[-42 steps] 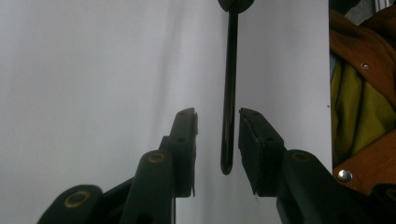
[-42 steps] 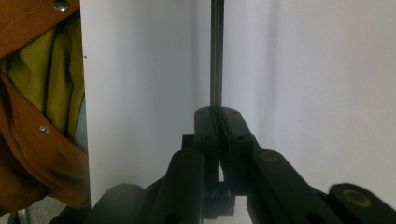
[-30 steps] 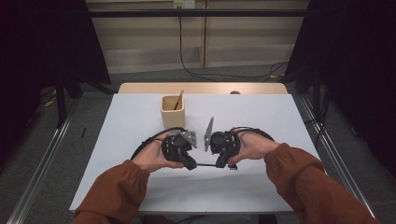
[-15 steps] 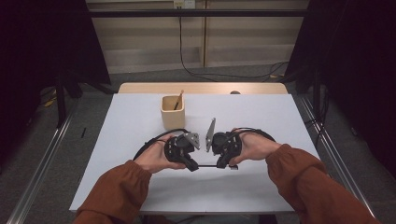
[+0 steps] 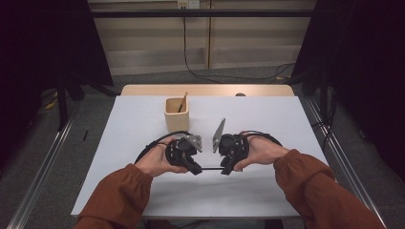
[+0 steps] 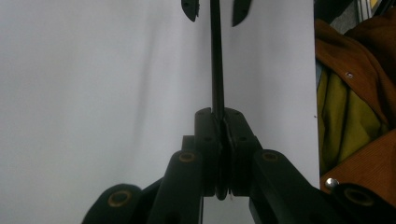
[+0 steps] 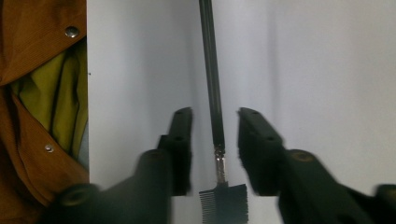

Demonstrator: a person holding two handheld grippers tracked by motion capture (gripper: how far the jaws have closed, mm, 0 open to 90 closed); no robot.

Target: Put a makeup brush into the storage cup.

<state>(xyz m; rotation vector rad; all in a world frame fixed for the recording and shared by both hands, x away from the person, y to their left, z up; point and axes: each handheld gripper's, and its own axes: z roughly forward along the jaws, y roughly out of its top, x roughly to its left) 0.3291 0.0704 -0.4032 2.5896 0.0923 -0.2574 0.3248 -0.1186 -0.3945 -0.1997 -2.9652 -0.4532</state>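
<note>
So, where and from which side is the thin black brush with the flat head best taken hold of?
Grip the thin black brush on its straight handle just above the silver ferrule, from the side. The handle is slim and even there; the flat bristle head may bend. The left hand-held gripper is shut on the far end.

A tan wooden cup (image 5: pixel 176 114) stands on the white table (image 5: pixel 286 124); a thin stick (image 5: pixel 182 102) leans inside the cup.
</note>
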